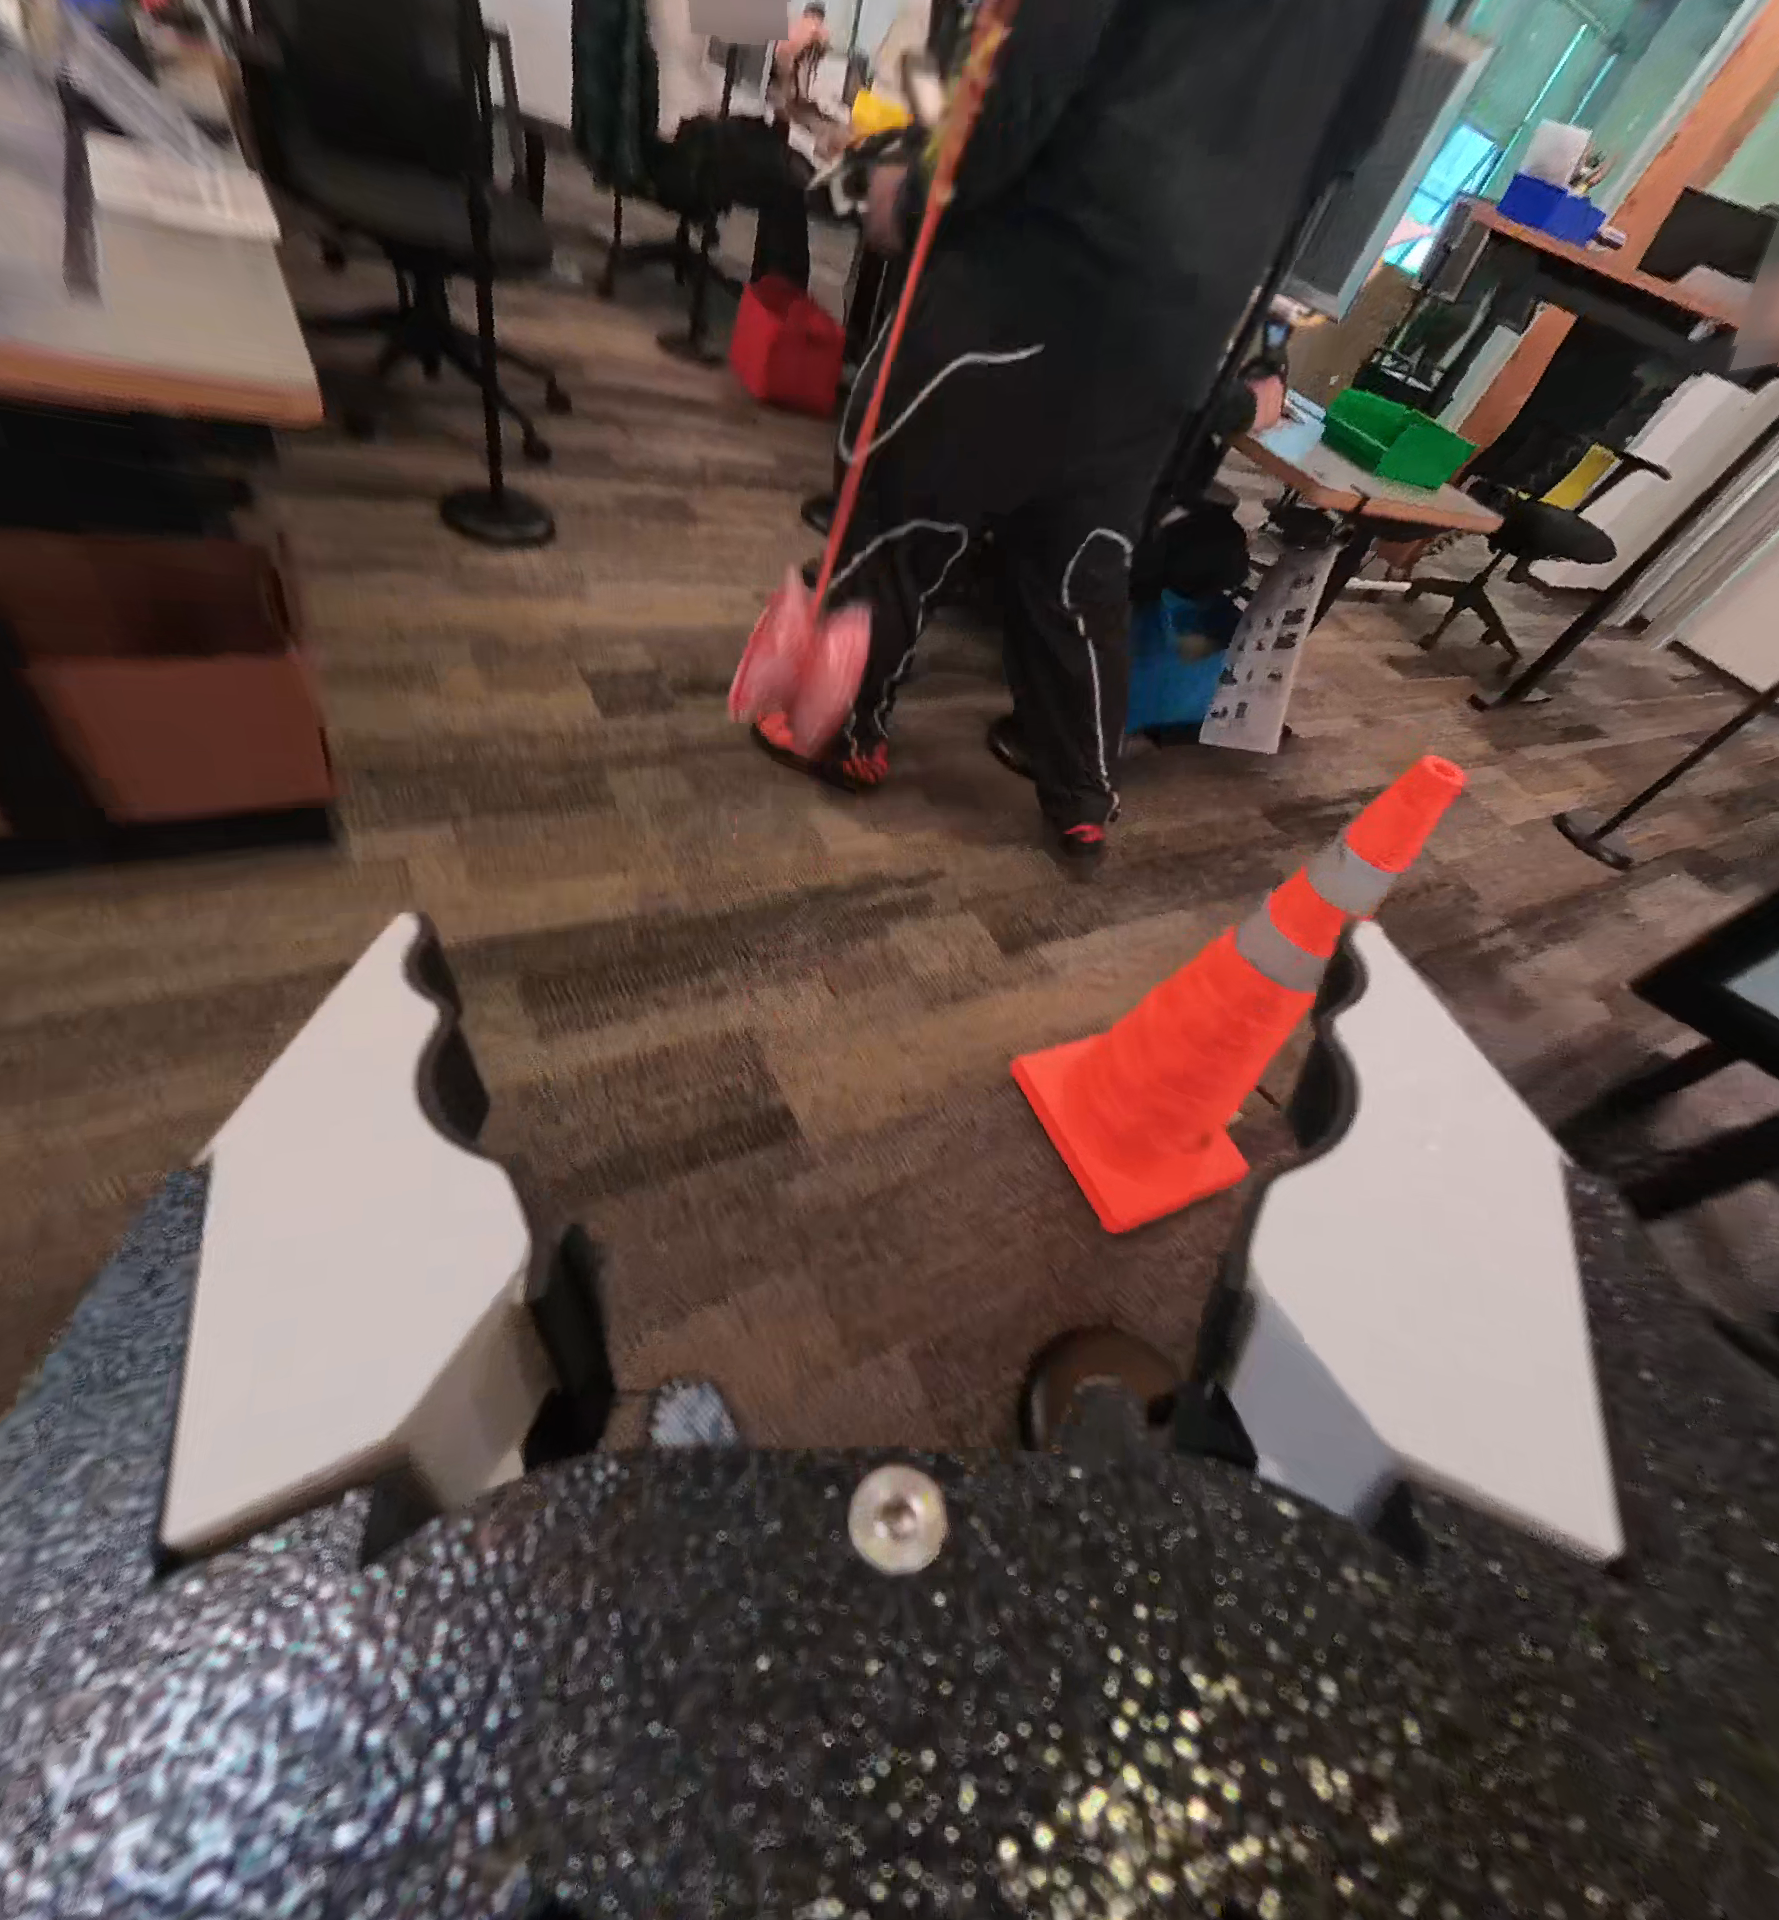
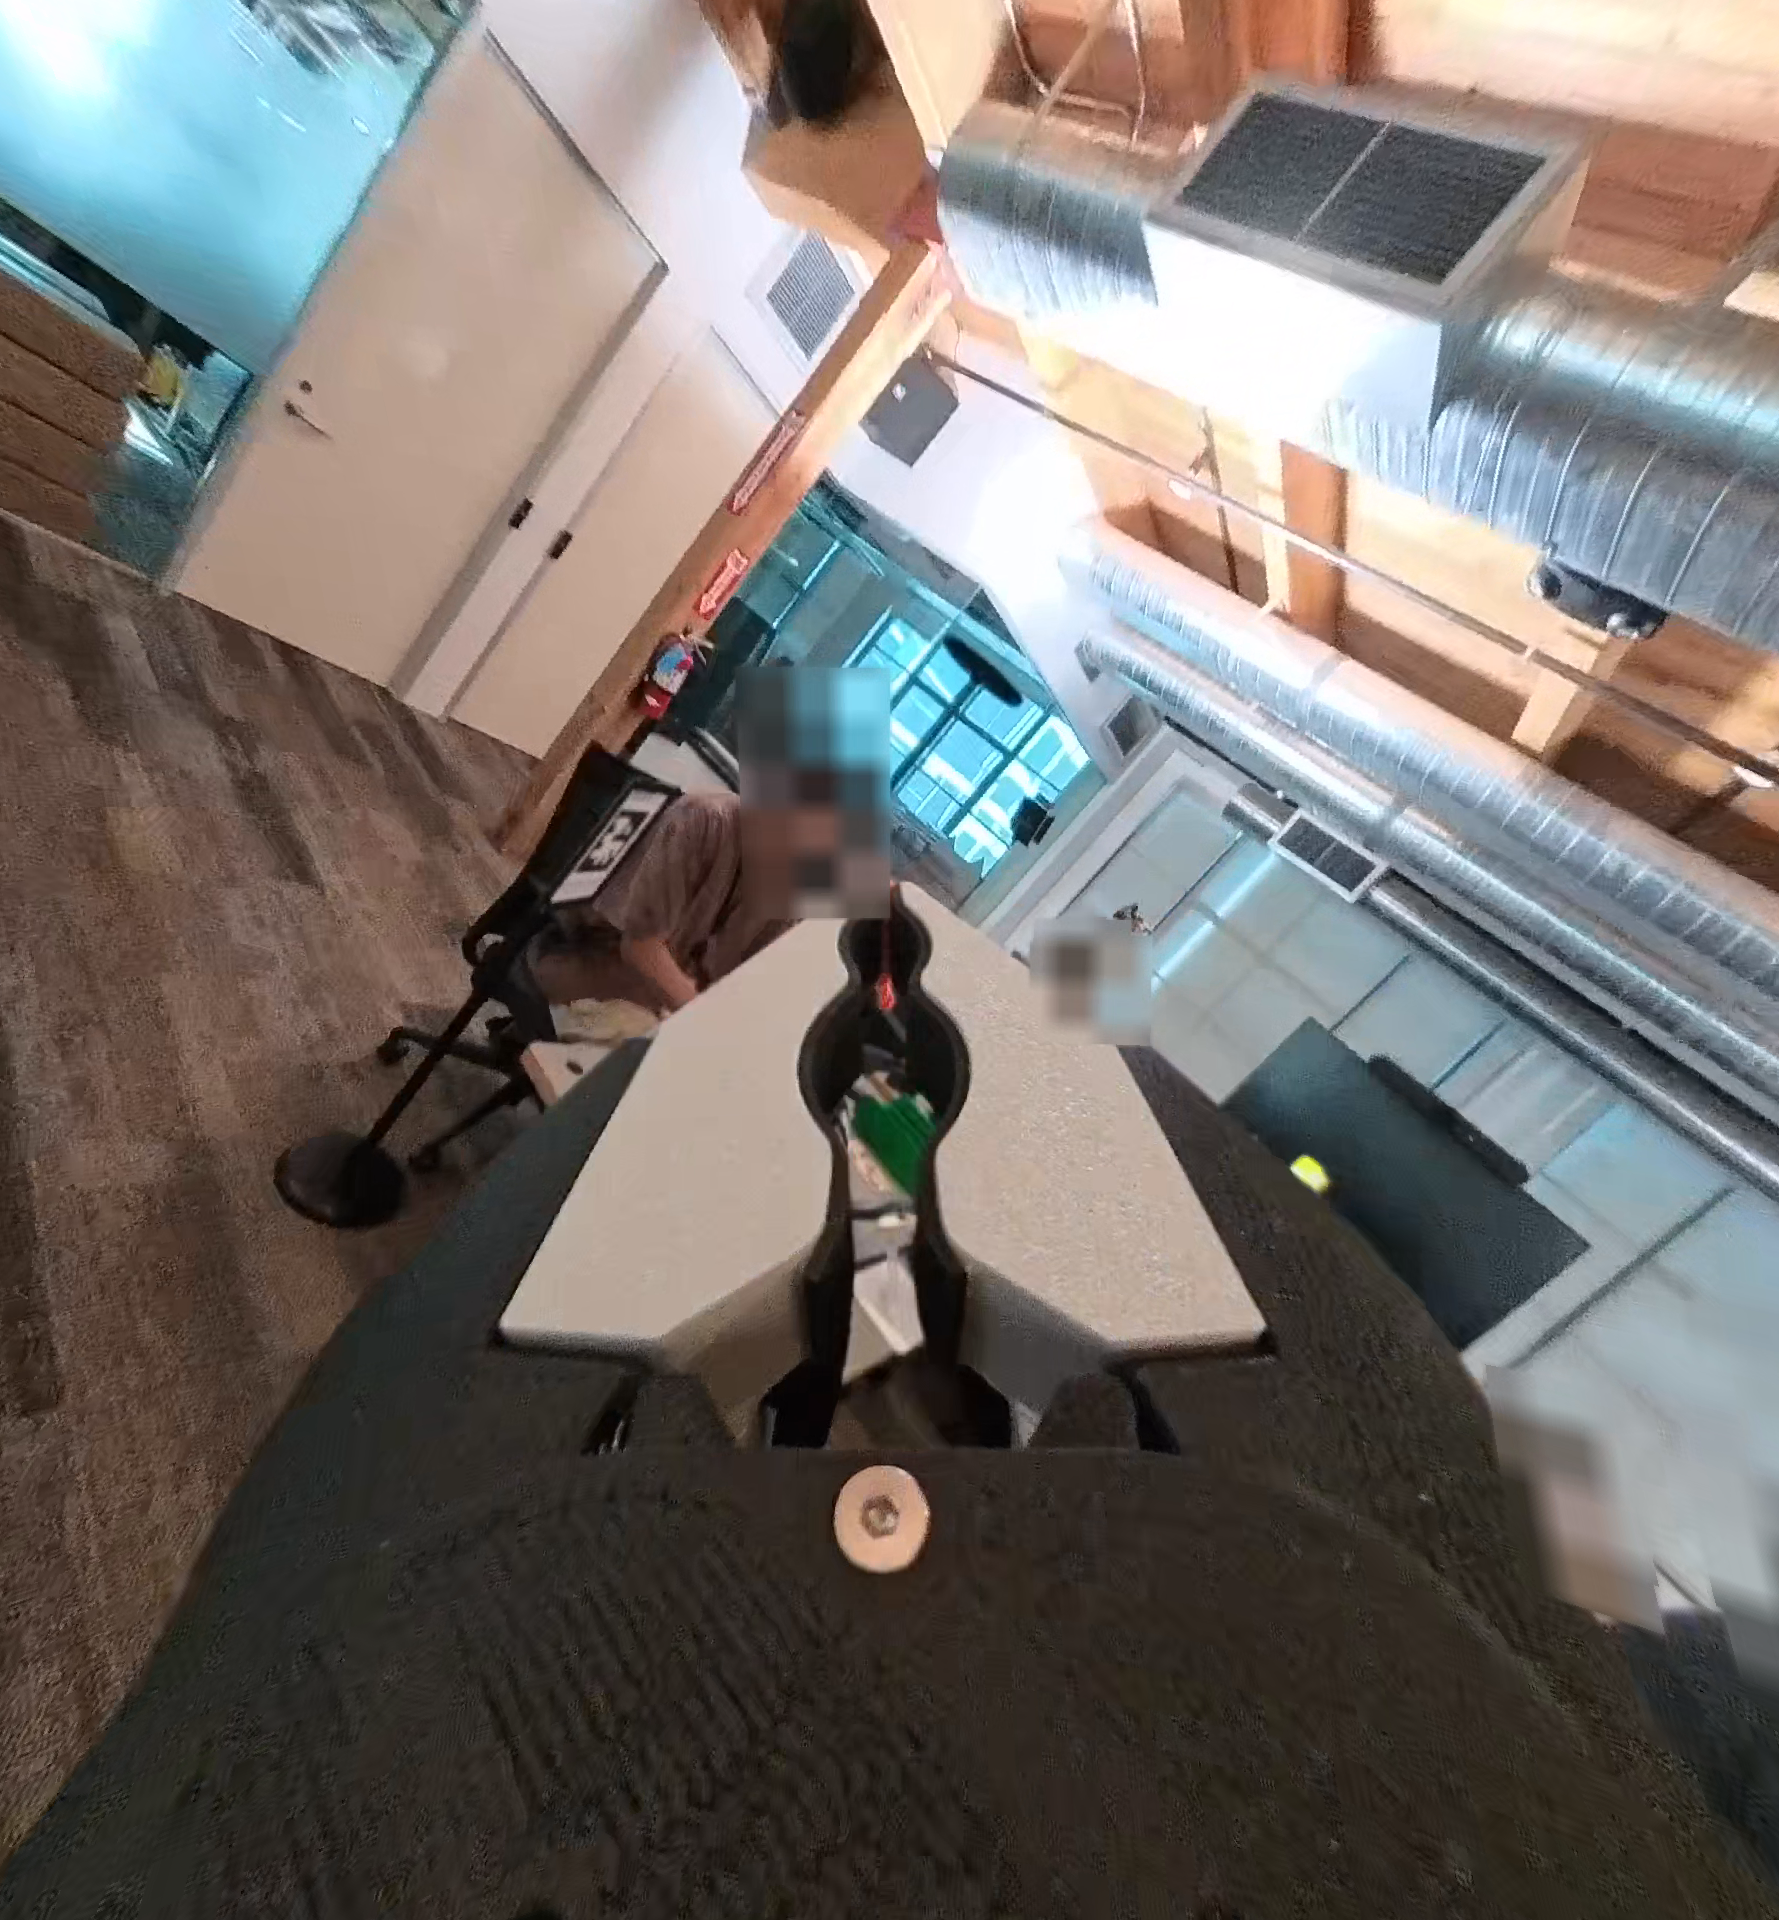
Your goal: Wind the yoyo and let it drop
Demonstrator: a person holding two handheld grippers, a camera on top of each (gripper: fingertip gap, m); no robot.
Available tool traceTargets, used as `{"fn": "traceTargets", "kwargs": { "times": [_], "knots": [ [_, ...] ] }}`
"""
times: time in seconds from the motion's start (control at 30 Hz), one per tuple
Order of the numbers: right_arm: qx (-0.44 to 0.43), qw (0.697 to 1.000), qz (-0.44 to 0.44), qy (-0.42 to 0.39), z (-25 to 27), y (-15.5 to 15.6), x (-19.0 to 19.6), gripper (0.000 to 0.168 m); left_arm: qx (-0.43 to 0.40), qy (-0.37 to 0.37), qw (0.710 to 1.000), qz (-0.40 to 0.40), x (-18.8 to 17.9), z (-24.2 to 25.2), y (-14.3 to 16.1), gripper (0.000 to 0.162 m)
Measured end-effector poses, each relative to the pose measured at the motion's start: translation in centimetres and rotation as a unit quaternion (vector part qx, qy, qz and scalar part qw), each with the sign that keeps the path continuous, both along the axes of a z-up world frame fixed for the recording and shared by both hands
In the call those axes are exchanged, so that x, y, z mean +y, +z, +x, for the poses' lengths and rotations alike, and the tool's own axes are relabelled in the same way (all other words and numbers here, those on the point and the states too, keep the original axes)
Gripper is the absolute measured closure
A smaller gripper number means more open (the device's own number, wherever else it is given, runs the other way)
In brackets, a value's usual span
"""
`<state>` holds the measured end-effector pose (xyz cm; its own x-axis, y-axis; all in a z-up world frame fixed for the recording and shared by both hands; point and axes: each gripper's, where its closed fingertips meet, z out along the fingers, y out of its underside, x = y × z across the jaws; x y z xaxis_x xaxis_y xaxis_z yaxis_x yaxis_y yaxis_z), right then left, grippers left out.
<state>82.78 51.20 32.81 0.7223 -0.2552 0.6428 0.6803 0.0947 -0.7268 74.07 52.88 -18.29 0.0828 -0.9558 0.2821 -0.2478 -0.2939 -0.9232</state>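
Already the drop seems underway: the pink yoyo (image 1: 802, 665) hangs blurred at the low end of its orange-red string (image 1: 880, 374), above the carpeted floor (image 1: 656, 987) and in front of a person in dark trousers (image 1: 1051, 416). The left hand-held gripper (image 1: 885, 1049) is spread wide and holds nothing, aimed down past an orange traffic cone (image 1: 1217, 1039). The right hand-held gripper (image 2: 883, 951) is tilted up toward the ceiling ducts (image 2: 1643, 447), its jaws closed together, pinching a thin red strand, apparently the string's upper end. Judging by this, the next move calls for the empty gripper to catch the yoyo for rewinding.
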Motion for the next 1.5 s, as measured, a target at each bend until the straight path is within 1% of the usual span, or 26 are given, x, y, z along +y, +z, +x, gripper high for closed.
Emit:
{"fn": "traceTargets", "kwargs": {
  "times": [0.1,0.2,0.33,0.4,0.47,0.53,0.6,0.63,0.67,0.73,0.77,0.8,0.83,0.9,0.93,0.97,1.03,1.07,1.13,1.2,1.23,1.27,1.3,1.37,1.4,1.5],
  "knots": [
    [-0.017,0.999,0.016,0.029,-2.6,4.7,-0.6,0.168,-0.038,0.003,0.998,0.057,0.8,4.1,5.1,0.003],
    [-0.062,0.997,0.042,0.017,-4.2,8.3,-1.4,0.168,-0.123,0.022,0.986,0.107,1.5,7.4,13.7,0.003],
    [-0.091,0.994,0.056,0.017,-6.1,11.4,-1.9,0.168,-0.251,0.063,0.954,0.149,2.2,9.0,25.9,0.003],
    [-0.101,0.993,0.058,0.017,-6.8,12.3,-2.0,0.168,-0.307,0.076,0.934,0.166,2.0,8.7,31.6,0.003],
    [-0.105,0.992,0.063,0.024,-7.7,12.9,-2.3,0.168,-0.348,0.077,0.919,0.171,1.5,8.1,35.9,0.003],
    [-0.111,0.991,0.064,0.029,-8.5,13.0,-2.5,0.168,-0.391,0.050,0.908,0.141,0.2,6.8,39.0,0.003],
    [-0.114,0.991,0.047,0.050,-9.5,12.3,-2.6,0.168,-0.448,0.010,0.886,0.116,-2.3,3.9,41.3,0.004],
    [-0.107,0.992,0.040,0.060,-9.9,11.8,-2.5,0.168,-0.471,-0.009,0.875,0.113,-3.8,2.2,41.8,0.005],
    [-0.113,0.991,0.042,0.064,-10.4,11.4,-2.6,0.168,-0.490,-0.030,0.865,0.102,-5.2,0.7,42.0,0.020],
    [-0.127,0.989,0.045,0.067,-11.0,10.8,-3.0,0.168,-0.542,-0.096,0.832,0.073,-8.4,-3.2,41.7,0.080],
    [-0.127,0.988,0.042,0.074,-11.4,10.4,-3.1,0.168,-0.563,-0.100,0.818,0.060,-8.9,-4.8,41.4,0.114],
    [-0.122,0.988,0.037,0.087,-11.8,10.1,-3.3,0.168,-0.572,-0.097,0.813,0.051,-9.1,-5.8,41.0,0.140],
    [-0.115,0.988,0.033,0.100,-12.2,9.8,-3.3,0.168,-0.567,-0.105,0.816,0.033,-9.4,-5.9,40.5,0.158],
    [-0.108,0.986,0.032,0.121,-13.0,9.5,-2.9,0.168,-0.553,-0.159,0.817,-0.030,-10.4,-6.0,39.7,0.162],
    [-0.108,0.986,0.033,0.125,-13.3,9.5,-2.7,0.168,-0.546,-0.170,0.820,-0.041,-10.8,-6.0,39.3,0.162],
    [-0.108,0.985,0.034,0.130,-13.7,9.5,-2.4,0.168,-0.540,-0.170,0.823,-0.046,-10.8,-6.1,39.1,0.162],
    [-0.103,0.984,0.035,0.144,-14.2,9.5,-2.0,0.168,-0.551,-0.159,0.818,-0.039,-10.8,-7.7,39.2,0.162],
    [-0.100,0.983,0.037,0.150,-14.4,9.6,-1.9,0.168,-0.553,-0.133,0.822,-0.012,-10.3,-8.6,39.2,0.162],
    [-0.094,0.980,0.031,0.175,-14.9,9.5,-1.8,0.168,-0.562,-0.040,0.825,0.043,-6.6,-10.5,39.2,0.162],
    [-0.085,0.977,0.039,0.190,-15.3,9.8,-1.6,0.168,-0.571,0.064,0.816,0.066,-2.0,-13.5,38.8,0.145],
    [-0.086,0.977,0.046,0.191,-15.5,10.1,-1.5,0.168,-0.562,0.102,0.817,0.073,0.1,-14.6,38.2,0.136],
    [-0.088,0.975,0.046,0.197,-15.8,10.3,-1.3,0.168,-0.548,0.124,0.825,0.068,1.9,-15.3,37.6,0.126],
    [-0.086,0.975,0.045,0.202,-16.2,10.7,-0.9,0.168,-0.530,0.118,0.838,0.046,2.9,-15.3,37.0,0.116],
    [-0.082,0.973,0.041,0.210,-16.8,11.8,0.6,0.168,-0.490,0.065,0.869,0.008,2.7,-14.1,36.2,0.113],
    [-0.078,0.972,0.032,0.217,-17.0,12.2,1.1,0.168,-0.467,0.049,0.883,0.004,2.4,-13.4,35.7,0.110],
    [-0.064,0.969,0.042,0.233,-18.3,15.2,2.8,0.168,-0.421,0.052,0.905,0.032,1.9,-12.3,34.2,0.107]
  ]
}}
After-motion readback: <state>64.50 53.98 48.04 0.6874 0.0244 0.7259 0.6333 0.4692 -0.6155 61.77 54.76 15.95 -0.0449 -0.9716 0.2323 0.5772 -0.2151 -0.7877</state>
